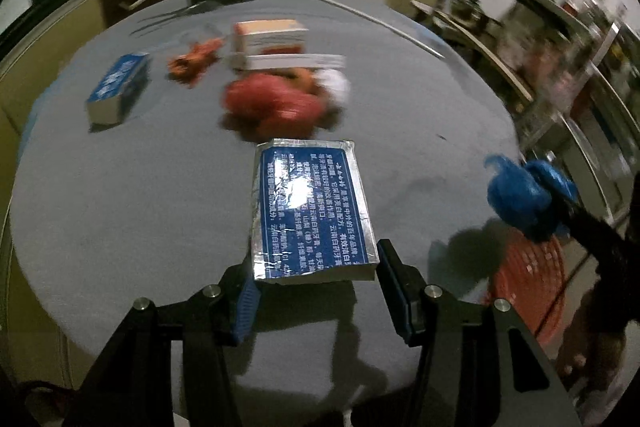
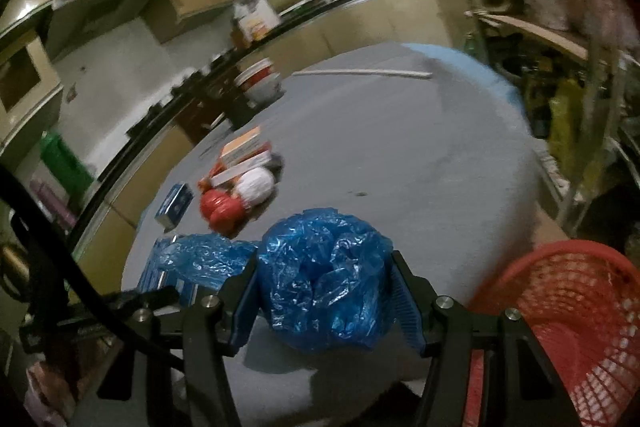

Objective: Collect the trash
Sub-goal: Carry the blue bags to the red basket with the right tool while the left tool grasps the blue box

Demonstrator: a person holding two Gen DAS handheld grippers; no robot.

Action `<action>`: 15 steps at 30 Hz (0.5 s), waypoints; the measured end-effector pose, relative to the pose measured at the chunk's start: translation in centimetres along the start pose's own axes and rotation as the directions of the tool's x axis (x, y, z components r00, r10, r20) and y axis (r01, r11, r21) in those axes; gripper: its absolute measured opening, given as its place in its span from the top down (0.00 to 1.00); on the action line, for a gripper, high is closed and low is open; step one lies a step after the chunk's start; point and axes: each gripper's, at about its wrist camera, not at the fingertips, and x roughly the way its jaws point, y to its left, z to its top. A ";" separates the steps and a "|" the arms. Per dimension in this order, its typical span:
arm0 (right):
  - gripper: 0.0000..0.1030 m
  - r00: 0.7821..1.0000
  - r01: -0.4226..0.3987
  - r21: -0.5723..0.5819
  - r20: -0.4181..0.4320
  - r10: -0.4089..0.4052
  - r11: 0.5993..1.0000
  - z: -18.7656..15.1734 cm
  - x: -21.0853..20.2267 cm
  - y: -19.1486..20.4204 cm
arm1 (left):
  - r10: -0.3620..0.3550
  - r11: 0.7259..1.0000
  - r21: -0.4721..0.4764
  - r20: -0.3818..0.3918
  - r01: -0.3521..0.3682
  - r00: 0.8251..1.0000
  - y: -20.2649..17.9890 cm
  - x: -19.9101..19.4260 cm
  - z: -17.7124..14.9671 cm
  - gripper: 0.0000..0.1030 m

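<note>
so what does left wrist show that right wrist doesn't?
Left wrist only: the left gripper holding the blue-and-silver box, printed face fully visible. Right wrist only: the right gripper up close on the crumpled blue plastic bag, plus a white tub beyond the table. Both: red mesh basket, small blue box, red bag.

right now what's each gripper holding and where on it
Left gripper: the blue box, pinched across its near end by the fingers. Right gripper: the crumpled blue plastic bag, squeezed across its bulk.
</note>
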 end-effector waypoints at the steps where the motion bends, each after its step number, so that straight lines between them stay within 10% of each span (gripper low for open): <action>1: 0.40 1.000 0.010 0.009 0.007 -0.010 1.000 0.0 -0.5 -0.6 | -0.008 1.000 0.022 -0.006 0.008 1.000 -0.9 0.0 -0.2 0.46; 15: 0.40 0.977 0.192 0.323 0.022 -0.210 0.927 -4.2 -9.0 -14.7 | -0.170 0.914 0.348 -0.142 0.210 0.975 -16.4 1.8 -2.1 0.45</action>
